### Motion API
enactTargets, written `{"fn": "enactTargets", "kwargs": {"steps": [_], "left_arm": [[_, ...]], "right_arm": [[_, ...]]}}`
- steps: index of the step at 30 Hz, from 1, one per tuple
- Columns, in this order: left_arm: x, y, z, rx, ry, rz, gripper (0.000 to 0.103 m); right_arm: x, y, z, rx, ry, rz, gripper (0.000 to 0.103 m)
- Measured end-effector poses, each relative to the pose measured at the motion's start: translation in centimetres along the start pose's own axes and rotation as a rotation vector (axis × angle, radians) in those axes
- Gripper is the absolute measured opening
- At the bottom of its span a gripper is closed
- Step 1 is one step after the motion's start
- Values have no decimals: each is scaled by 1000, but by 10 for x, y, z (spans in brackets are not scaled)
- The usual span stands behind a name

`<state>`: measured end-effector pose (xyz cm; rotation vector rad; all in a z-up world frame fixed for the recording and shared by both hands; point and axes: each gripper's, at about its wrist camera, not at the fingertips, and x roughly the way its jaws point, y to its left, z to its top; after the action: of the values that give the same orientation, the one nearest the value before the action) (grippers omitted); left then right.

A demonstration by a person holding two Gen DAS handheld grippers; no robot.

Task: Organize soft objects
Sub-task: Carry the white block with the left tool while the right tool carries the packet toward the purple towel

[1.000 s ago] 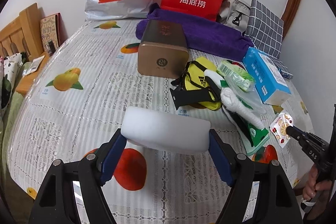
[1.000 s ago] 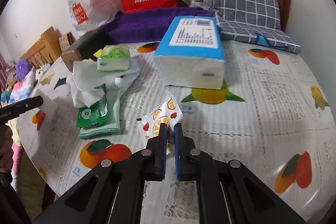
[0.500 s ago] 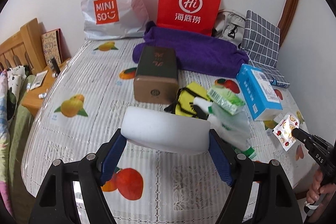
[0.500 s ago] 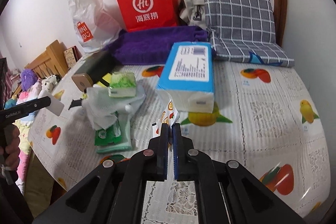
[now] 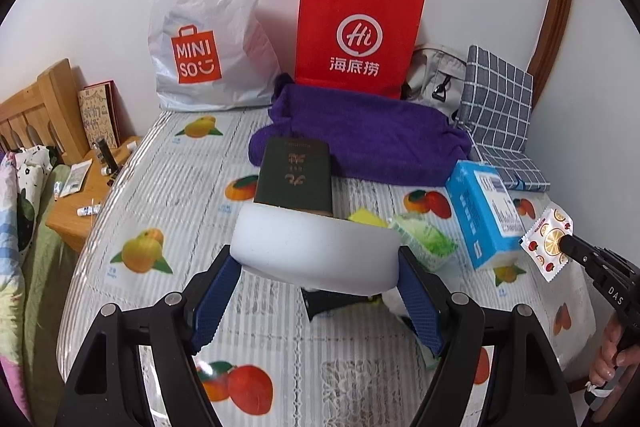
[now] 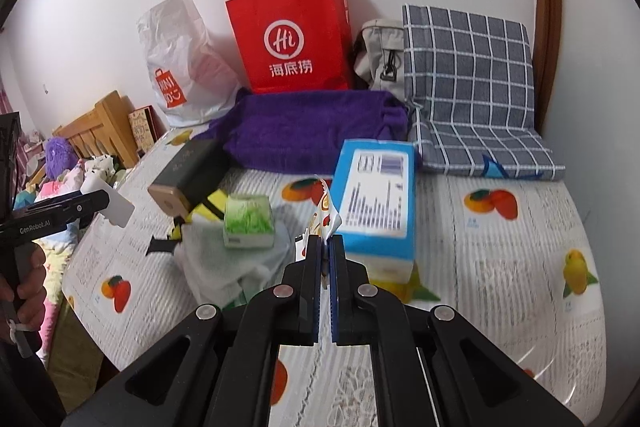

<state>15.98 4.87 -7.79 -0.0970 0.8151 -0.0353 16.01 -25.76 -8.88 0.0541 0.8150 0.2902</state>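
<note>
My left gripper (image 5: 320,279) is pinching a white sponge block (image 5: 318,251) by its two ends, up in the air over the table (image 5: 168,195). My right gripper (image 6: 325,247) is pressed together on a small fruit-print packet (image 5: 547,243), also held up off the table. The near left part of the table is bare, with lots of room to move. The middle and the back are full. The table's left edge drops to a low wooden stand (image 5: 80,203). At the back, against the wall, I count two bags: a white bag (image 5: 208,39) that says "MINISO" and a red paper bag (image 5: 358,31) that says "Hi" with "海底捞" under it. In front of them lies one purple towel (image 5: 360,143), and one grey checked cushion (image 6: 468,67) stands at the right. There is one dark box (image 5: 296,179), one blue tissue pack (image 6: 374,195), and one green tissue pack (image 6: 248,221) on a white cloth (image 6: 224,263). My left tool's side reads "GenRobot.AI".
</note>
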Motion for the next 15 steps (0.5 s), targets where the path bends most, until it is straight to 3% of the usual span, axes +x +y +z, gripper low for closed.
{"fn": "enactTargets", "kwargs": {"steps": [15], "left_arm": [[34,-7,60,1,-14,-22,76]], "right_arm": [[33,1,69,-4,-38,17,4]]}}
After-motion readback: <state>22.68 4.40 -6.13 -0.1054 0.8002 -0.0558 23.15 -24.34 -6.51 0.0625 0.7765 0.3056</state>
